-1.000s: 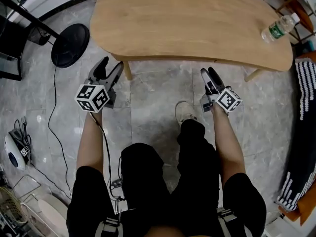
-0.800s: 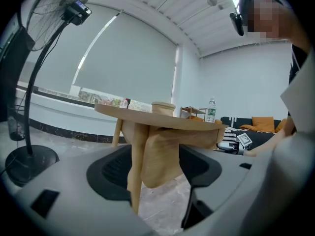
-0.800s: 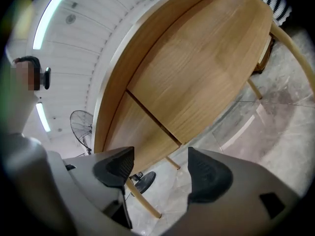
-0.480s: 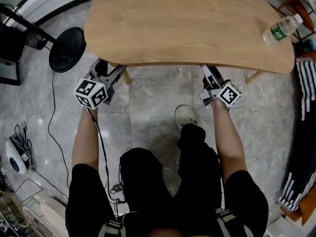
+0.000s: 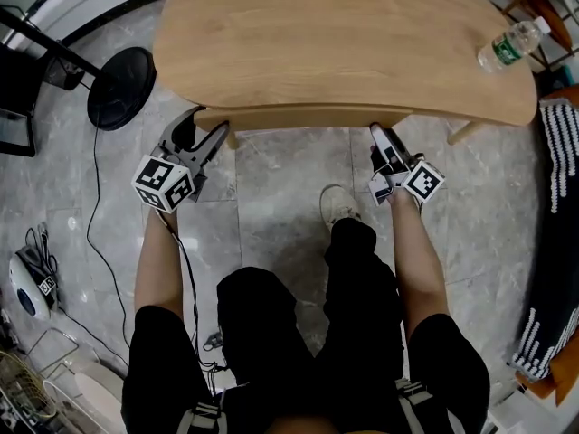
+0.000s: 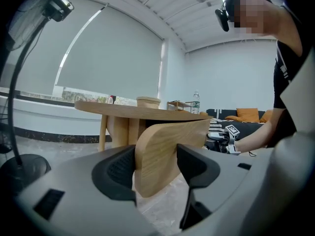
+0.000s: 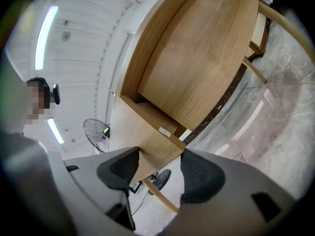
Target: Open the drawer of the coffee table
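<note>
Nearest the camera were the person's black shorts and a white shoe, set on a floor of grey, marble-look tiles. A thin black cable trailed over the tiles at the left, toward the round black fan base. Beyond the knees stood the coffee table, with a long, rounded top of light wood. A water bottle stood on its far right end, and a black-and-white striped cloth showed at the right edge. Past the table, the left gripper view showed a big window with a pale blind, white walls, and a dark sofa with orange cushions.

The bottle had a green label, its print too small to read. A small white sticker sat on the drawer's wood in the right gripper view, and it was also unreadable. Each gripper carried a cube with black-and-white square markers.

The drawer front ran as a wooden strip just under the table's near edge. The left gripper was at its left end. Its jaws were wide apart and closing, with the end of the panel between them. The right gripper was at the right end. Its jaws were also apart and closing, with the panel's corner between them. Neither pair had yet clamped tight on the wood.
</note>
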